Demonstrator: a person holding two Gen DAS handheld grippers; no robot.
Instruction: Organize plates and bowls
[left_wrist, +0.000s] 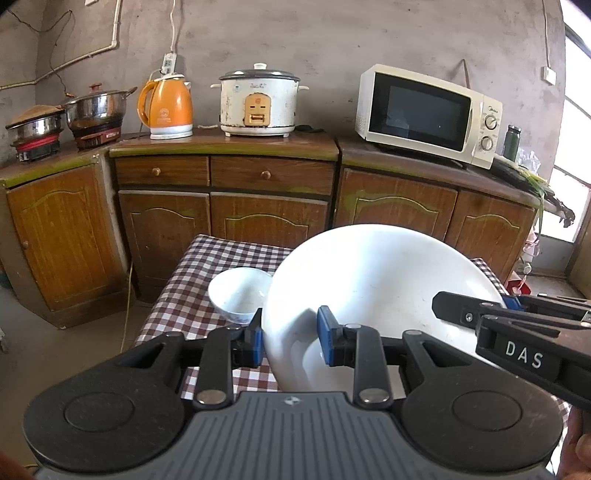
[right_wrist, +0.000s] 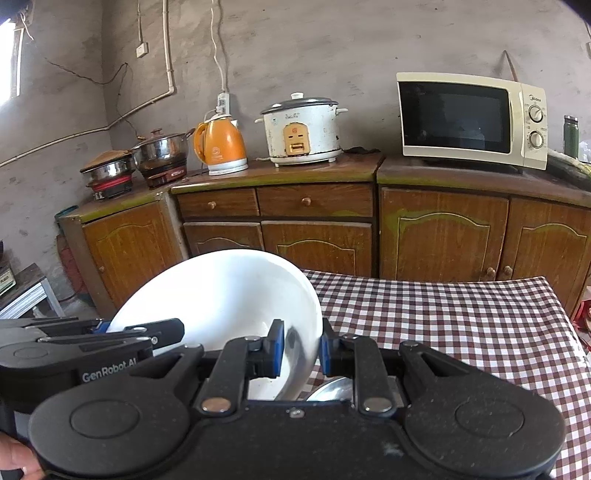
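**A:** What is being held?

**B:** A large, deep white ceramic bowl (left_wrist: 369, 280), tilted and raised above a surface covered in a red-and-white checked cloth (left_wrist: 177, 306). Two handheld claws grip its rim from opposite sides.

**A:** How are the claws set?

**B:** The left claw (left_wrist: 290, 338) is clamped on the bowl's left rim, one blue pad outside the wall and one inside. The right claw (right_wrist: 302, 349) is clamped the same way on the right rim, its blue pads pressed against both faces of the thin wall.

**A:** Is anything else on the surface?

**B:** A small white bowl with a faint blue pattern (left_wrist: 238, 293) stands upright near the surface's left edge, just beside the big bowl. In the right wrist view, the edge of a shiny metal dish (right_wrist: 330, 389) shows under the big bowl at the near edge.

**A:** What lies beyond?

**B:** Brown wooden cabinets (right_wrist: 314, 218) along a grey wall. On top stand an orange electric kettle (left_wrist: 166, 105), a white rice cooker (left_wrist: 258, 101) and a cream microwave oven (left_wrist: 428, 114).
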